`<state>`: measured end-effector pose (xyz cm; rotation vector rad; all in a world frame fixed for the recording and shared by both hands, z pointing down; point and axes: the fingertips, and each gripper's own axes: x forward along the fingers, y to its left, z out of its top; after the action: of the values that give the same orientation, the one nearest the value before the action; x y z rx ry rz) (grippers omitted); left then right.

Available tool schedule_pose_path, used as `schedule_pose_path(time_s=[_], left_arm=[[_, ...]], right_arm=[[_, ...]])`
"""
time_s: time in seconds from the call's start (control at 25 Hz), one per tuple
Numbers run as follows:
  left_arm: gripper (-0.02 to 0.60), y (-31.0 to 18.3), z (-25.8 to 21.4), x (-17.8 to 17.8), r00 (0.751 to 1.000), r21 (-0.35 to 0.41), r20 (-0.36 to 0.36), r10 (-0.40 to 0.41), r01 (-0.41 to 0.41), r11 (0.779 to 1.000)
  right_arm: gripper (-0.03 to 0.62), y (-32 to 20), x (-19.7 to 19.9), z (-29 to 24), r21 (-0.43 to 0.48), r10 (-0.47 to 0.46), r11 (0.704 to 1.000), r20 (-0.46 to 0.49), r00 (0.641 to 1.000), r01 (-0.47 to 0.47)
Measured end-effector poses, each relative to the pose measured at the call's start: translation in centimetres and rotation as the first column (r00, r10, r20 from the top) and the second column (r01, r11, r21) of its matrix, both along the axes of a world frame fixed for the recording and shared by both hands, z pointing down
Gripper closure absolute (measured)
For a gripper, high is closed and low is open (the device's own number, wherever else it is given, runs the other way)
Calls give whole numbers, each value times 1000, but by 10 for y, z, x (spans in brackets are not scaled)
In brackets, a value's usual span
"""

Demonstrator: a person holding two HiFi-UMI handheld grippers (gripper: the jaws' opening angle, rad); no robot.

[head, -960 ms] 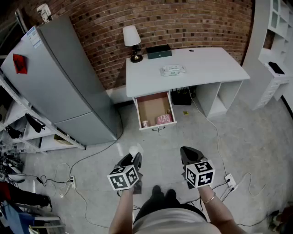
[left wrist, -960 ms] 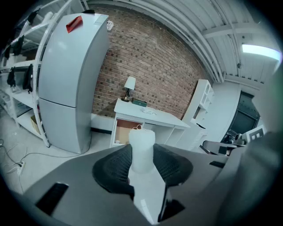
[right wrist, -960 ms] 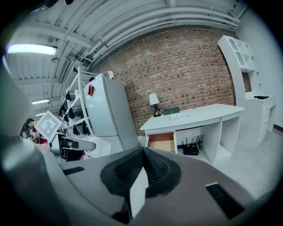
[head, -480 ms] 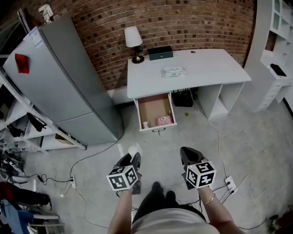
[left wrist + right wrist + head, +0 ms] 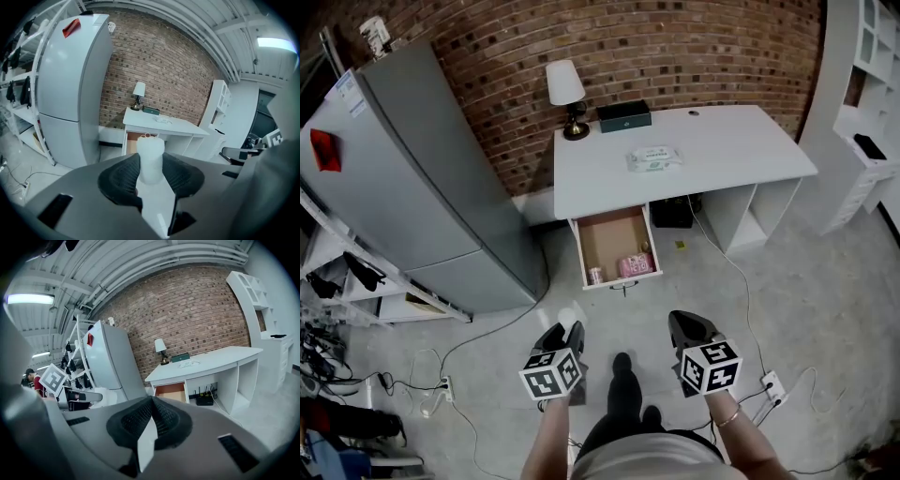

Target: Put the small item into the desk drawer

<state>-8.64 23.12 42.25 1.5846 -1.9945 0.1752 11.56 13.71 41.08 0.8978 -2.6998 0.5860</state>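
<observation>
- Well, my left gripper (image 5: 151, 174) was clenched on the item (image 5: 151, 157), a small white cylinder standing upright between the pads and poking out past them.
- My right gripper (image 5: 151, 420) was closed on nothing, its pads pressed together.
- I stood well back from the desk (image 5: 722, 150). The drawer (image 5: 609, 239) was pulled out under its left end, and both grippers hung over the floor, well apart from it.
- I judged the step in hand to be the carry: walk in with the grip firm and the item upright.
- A pink pack (image 5: 636, 265) and a small pot (image 5: 595, 276) sat at the drawer's near end, so I'd aim for the bare far half.
- A socket block (image 5: 772, 384) lay on the floor to my right, so I'd approach straight on to keep my feet clear.
- I'd set the item down on the drawer's floor before letting go, since dropped it would likely topple and roll.
</observation>
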Motion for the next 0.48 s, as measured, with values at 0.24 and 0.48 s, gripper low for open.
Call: schedule_pose_path(time_s=[0.24,0.48], left_arm=[[410,-66,7,-53,1000,1,4,20,-20,1000],[410,-130,22,-107,999,-29,-19,47,-47,998]], right_arm=[[586,-56,-45,3,-3,18,1000,-13,1000,-18],[586,-115,-98,13,-41,47,998,-34,998,-49]])
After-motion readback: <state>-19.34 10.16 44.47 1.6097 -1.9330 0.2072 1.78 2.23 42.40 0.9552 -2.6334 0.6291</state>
